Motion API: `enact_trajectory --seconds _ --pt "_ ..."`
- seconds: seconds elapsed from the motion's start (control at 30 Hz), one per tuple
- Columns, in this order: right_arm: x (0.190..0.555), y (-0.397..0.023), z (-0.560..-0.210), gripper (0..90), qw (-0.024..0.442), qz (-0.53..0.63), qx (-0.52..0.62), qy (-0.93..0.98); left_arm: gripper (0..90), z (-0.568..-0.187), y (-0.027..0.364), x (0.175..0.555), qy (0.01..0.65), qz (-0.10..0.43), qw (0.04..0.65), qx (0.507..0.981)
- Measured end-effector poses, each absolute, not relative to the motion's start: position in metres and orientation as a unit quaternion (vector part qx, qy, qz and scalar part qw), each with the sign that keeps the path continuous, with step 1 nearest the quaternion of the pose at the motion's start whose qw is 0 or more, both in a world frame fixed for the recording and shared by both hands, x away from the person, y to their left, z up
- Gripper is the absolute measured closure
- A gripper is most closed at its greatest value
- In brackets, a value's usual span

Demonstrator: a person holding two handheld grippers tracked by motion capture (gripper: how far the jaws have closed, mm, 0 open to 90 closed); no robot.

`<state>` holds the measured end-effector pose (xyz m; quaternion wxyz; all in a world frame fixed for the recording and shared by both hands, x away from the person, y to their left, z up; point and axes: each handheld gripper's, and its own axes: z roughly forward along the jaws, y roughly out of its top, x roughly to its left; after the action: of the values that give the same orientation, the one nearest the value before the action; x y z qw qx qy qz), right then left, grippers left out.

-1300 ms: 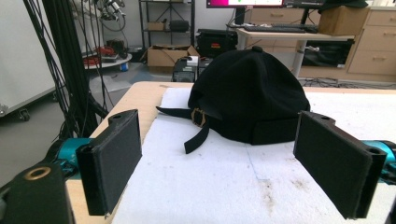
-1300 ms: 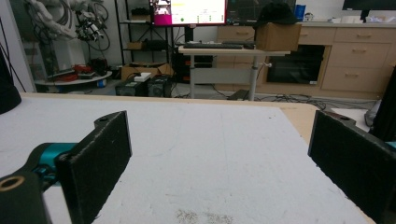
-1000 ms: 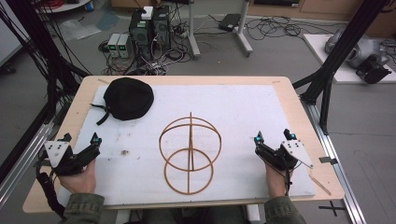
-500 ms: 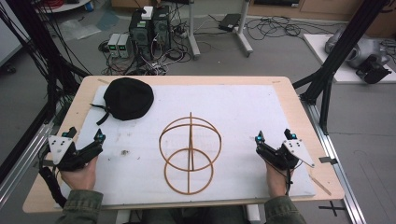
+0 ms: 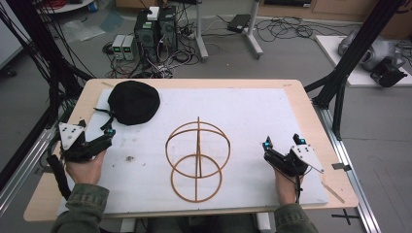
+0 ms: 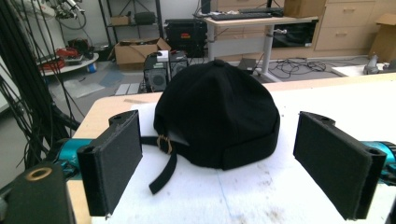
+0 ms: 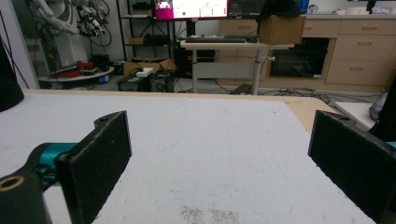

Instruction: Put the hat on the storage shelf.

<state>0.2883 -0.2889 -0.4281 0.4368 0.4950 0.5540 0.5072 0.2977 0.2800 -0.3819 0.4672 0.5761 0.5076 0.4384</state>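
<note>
Cap (image 5: 133, 101) sits at the far left of the white mat (image 5: 252, 116), crown up, its strap (image 5: 103, 112) trailing off toward the near left edge. In your left gripper view the cap (image 6: 219, 112) fills the space ahead of the jaws, with the strap (image 6: 164, 168) and its small brass buckle (image 6: 163, 143) lying on the mat between the cap and your left jaw.

Your left gripper (image 5: 104, 137) is at the near left, resting over the mat's edge, pointed at the cap and just short of the strap. Its jaws are wide apart and hold nothing; nothing touches the pads (image 6: 116, 161).

Your right gripper (image 5: 282, 148) is at the near right of the mat, well apart from the cap. Its jaws are also spread wide, with bare mat between them in the right gripper view and nothing gripped by the pads (image 7: 100, 161).

Between your two hands stands the wooden frame (image 5: 197, 158), made of thin hoops: a flat ring lying on the mat, an upright post rising from it, and rounded hoops crossing above. It is open on all sides and nothing rests on it or inside it. It stands apart from the cap, to the cap's near right, and touches neither gripper.

A small speck of dirt (image 5: 130, 158) marks the mat near your left hand (image 5: 86, 170).
</note>
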Motion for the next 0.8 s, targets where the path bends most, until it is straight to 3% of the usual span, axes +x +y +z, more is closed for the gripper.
enact_trajectory --seconds 0.13,0.67,0.8 --pt "0.291 -0.288 -0.429 5.2 0.438 0.505 0.492 0.558 15.2 -0.374 0.283 0.314 0.521 0.405 0.481 0.577" --pt "0.297 -0.28 -0.43 5.2 0.433 0.507 0.487 0.564 15.8 -0.374 0.286 0.357 0.561 0.38 0.474 0.563" --pt "0.299 -0.279 -0.43 5.2 0.432 0.507 0.486 0.565 15.6 -0.369 0.276 0.371 0.551 0.384 0.46 0.581"
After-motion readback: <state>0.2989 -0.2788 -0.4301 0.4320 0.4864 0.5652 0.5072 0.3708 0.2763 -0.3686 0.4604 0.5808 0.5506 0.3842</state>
